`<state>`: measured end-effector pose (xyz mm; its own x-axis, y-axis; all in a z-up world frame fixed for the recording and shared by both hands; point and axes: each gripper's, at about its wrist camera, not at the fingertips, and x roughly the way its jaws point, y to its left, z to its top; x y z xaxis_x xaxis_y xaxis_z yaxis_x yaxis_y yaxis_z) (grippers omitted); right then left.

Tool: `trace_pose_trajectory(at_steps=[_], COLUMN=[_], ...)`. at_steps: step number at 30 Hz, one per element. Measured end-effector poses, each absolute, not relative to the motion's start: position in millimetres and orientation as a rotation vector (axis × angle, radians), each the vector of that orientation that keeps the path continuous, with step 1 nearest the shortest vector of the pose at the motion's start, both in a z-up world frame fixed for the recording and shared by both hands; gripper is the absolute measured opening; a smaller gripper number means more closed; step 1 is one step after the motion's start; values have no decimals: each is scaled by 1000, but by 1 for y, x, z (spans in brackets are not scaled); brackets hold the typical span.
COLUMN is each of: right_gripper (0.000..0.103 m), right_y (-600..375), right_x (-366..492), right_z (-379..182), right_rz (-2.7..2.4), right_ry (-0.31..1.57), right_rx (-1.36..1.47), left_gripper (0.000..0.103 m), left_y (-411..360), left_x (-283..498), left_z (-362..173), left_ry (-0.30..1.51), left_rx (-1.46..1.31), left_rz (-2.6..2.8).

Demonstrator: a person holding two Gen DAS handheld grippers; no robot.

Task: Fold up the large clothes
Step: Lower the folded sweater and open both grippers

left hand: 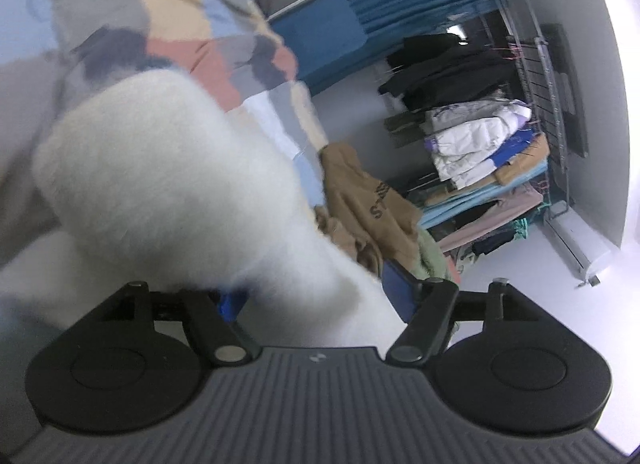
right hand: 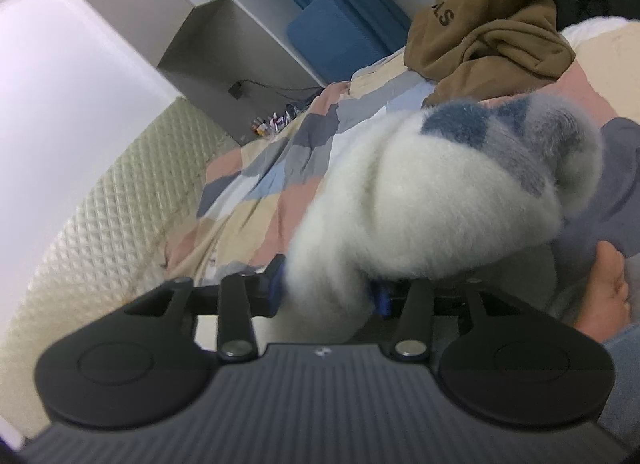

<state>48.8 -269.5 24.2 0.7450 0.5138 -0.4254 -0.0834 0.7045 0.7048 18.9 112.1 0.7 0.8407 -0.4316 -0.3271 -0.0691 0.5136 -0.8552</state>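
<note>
Jaws of left gripper (left hand: 316, 300) parted, fluffy white garment (left hand: 168, 180) lying between them; pad contact hidden by fur, grip can't be told. Jaws of right gripper (right hand: 328, 284) narrower, same garment (right hand: 420, 192) bunched between, blue-grey patches on top; grip also unclear. Garment rests on patchwork bedspread (right hand: 256, 192) of bed, near the brown sweatshirt (right hand: 488, 24). Stacked clothes on rack (left hand: 480, 152) beyond.

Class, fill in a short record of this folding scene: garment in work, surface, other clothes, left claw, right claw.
garment in work: fluffy white sweater with blue-grey patches
surface: patchwork bedspread
other clothes: brown hoodie crumpled on the bed; folded stack on a wire rack
left claw: sweater fabric between the fingers, grip unclear
right claw: sweater fabric between the fingers, grip unclear
</note>
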Motion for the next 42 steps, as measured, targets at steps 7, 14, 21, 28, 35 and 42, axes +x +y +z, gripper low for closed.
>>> trace_pose_trajectory(at_steps=[7,14,21,28,35,42], right_gripper=[52,64,82,80,83,80], right_y=[-266,-260,-243,-237,-237,-239], right_x=[82,128,179,225,256,260], right_z=[38,42,27,-19,-47,-50], right_rz=[390,420,410,322,334,343], right_ry=[645,652,685,782,831,822], right_rx=[699,685,557,466,515,521], left_gripper=[77,77,79,79,79,79], left_y=[108,106,110,124,126,123], left_x=[52,111,190,251,284,285], left_z=[24,25,3,-39,-69,-73], left_ry=[520,525,522,593,645,646], left_rx=[-897,-757,-609,-582,-524,-498], left_rz=[-256,-232,-233,-176,-168,-167])
